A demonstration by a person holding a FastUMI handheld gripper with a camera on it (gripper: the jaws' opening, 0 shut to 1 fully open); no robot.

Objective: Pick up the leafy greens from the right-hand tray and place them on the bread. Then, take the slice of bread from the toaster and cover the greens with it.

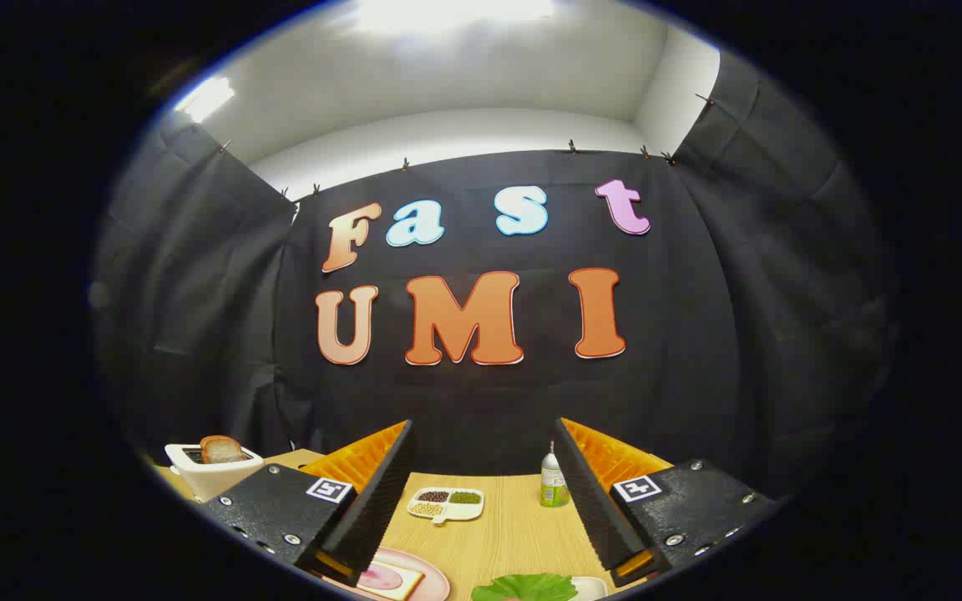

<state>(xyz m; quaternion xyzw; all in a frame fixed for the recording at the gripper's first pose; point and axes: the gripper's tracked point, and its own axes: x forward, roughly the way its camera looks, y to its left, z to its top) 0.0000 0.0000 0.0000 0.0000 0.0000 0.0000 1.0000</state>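
My gripper [483, 434] is open, held above the wooden table [514, 526] with nothing between its fingers. Below the right finger, the leafy greens [524, 588] lie on a pale tray [588, 586], partly cut off. Under the left finger [364, 492] is a pink plate [431, 576] with a slice of bread [389, 580] that has a pinkish topping on it. Far off to the left, beyond the left finger, a white toaster [210, 472] holds a brown slice of bread [222, 449] sticking up from its slot.
A small white divided dish [446, 504] with dark, green and pale fillings sits ahead between the fingers. A small bottle [554, 484] with greenish liquid stands by the right finger. Black cloth walls close off the table at the back and sides.
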